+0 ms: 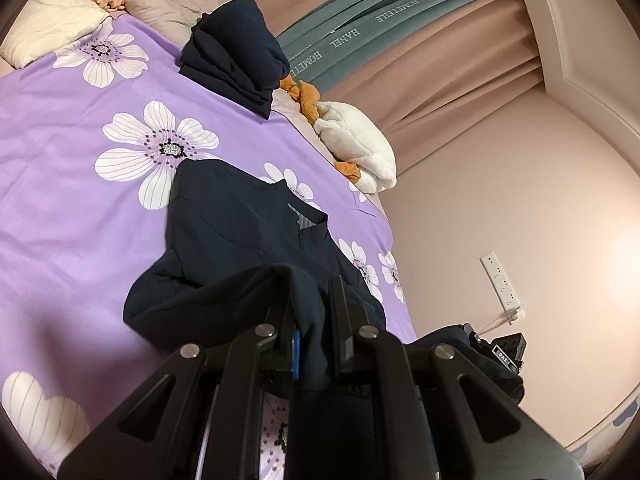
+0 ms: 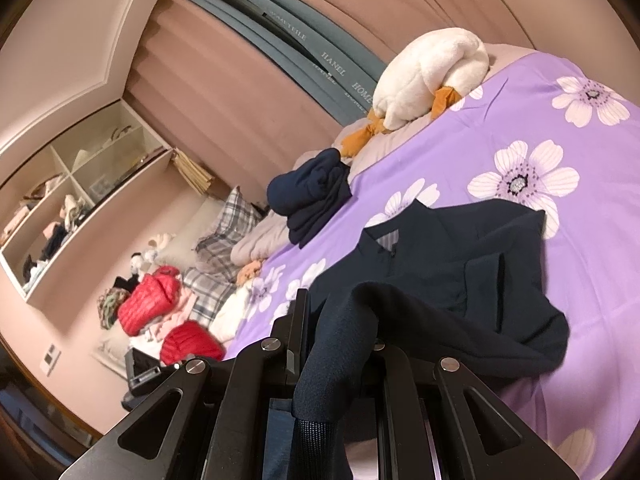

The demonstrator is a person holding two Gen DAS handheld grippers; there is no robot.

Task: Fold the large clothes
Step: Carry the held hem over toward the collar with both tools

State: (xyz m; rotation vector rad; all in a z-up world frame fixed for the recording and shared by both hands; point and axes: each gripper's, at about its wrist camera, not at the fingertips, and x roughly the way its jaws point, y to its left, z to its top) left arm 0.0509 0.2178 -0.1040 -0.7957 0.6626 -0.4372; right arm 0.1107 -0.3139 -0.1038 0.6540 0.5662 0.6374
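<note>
Purple covers most of what you see: the bed [image 1: 80,208] is big, with a sheet full of white flowers. On it lies the dark blue top [image 1: 240,240], the thing to fold. Its collar end is far from the grippers and its near end is lifted off the sheet, bunched up in the two grippers. So the top runs long-ways straight away from both grippers, from the near edge of the bed toward the far side, where a folded pile [image 1: 236,64] of the same dark cloth sits next to a white duck toy [image 1: 360,148].

Both grippers hold the near end, side by side. The left gripper [image 1: 314,312] is pressed together on a fold of the top, with cloth hanging down between its black fingers. The right gripper [image 2: 340,320] is pinching the top too, and a thick roll of cloth [image 2: 344,340] drapes over it and hides one finger. Neither hand looks nearer to the collar than the other; they look about level with each other.

I think the next move is to carry the near end forward, over the middle of the top, toward the collar [image 1: 308,220]. Both hands would need to go the same way and at the same speed, or the fold will come out crooked. The cloth looks soft and floppy, so it may sag in the middle between the two grippers
</note>
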